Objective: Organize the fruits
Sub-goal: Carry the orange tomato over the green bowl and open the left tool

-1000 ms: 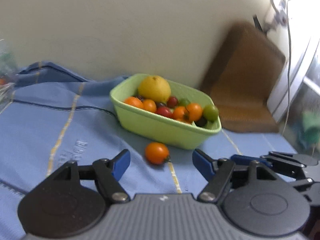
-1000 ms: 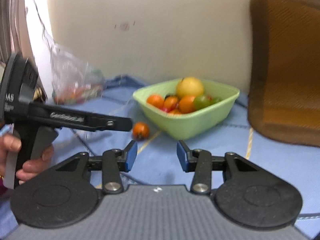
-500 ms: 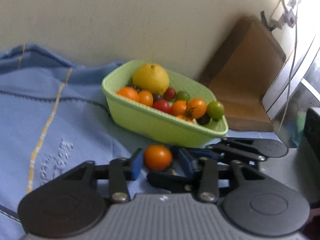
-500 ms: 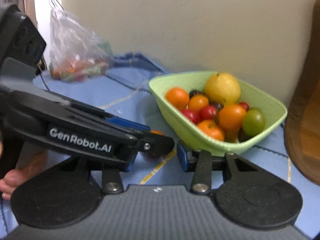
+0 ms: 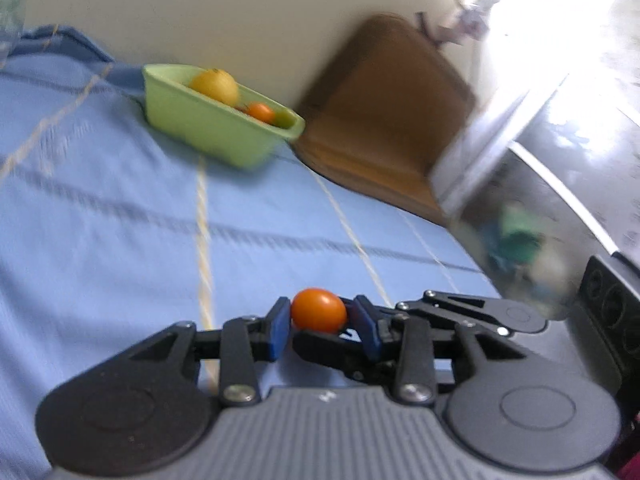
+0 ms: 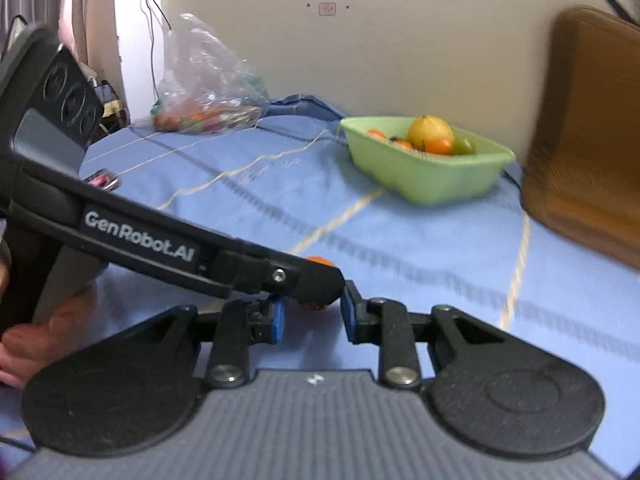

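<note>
Tomato [image 5: 318, 310] sits clamped between the left gripper [image 5: 320, 330] pads, green basket [image 5: 216, 128] far ahead-left; right gripper [image 6: 312, 318] fingers stand apart around it.

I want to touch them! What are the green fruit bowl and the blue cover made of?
The light green rectangular bowl looks like matte plastic: smooth, even walls and a thin moulded rim. The blue striped cover looks like woven cloth, soft and dull, with stitched lines, though blur hides the weave.
</note>
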`<state>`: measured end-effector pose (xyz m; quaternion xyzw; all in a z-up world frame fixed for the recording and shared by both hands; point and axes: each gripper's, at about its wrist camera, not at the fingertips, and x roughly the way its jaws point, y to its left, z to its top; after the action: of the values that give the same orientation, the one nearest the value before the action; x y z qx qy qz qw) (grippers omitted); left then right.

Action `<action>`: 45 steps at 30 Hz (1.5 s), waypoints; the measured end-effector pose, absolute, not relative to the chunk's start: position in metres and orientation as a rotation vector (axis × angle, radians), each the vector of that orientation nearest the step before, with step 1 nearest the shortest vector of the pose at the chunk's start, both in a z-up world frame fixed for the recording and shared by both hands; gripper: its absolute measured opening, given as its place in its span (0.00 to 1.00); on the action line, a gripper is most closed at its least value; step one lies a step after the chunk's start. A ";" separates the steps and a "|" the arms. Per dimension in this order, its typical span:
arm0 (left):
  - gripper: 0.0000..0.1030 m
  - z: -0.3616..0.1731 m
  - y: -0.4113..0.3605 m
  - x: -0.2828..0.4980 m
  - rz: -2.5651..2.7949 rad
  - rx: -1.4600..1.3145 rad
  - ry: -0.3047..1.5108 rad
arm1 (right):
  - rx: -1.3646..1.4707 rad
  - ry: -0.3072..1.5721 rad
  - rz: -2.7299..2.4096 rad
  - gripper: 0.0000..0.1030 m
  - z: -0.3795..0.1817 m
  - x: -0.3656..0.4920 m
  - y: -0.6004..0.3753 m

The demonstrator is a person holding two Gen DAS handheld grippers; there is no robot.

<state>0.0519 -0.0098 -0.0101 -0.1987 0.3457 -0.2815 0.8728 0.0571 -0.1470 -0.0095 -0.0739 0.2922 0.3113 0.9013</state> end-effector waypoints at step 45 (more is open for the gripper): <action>0.33 -0.014 -0.035 -0.029 -0.538 -0.309 0.655 | -0.155 0.518 0.571 0.35 -0.030 -0.037 -0.162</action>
<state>-0.0286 -0.0351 -0.0140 -0.1491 0.3164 -0.2602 0.9000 -0.0372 -0.1619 -0.0302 -0.0753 0.2525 0.2781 0.9237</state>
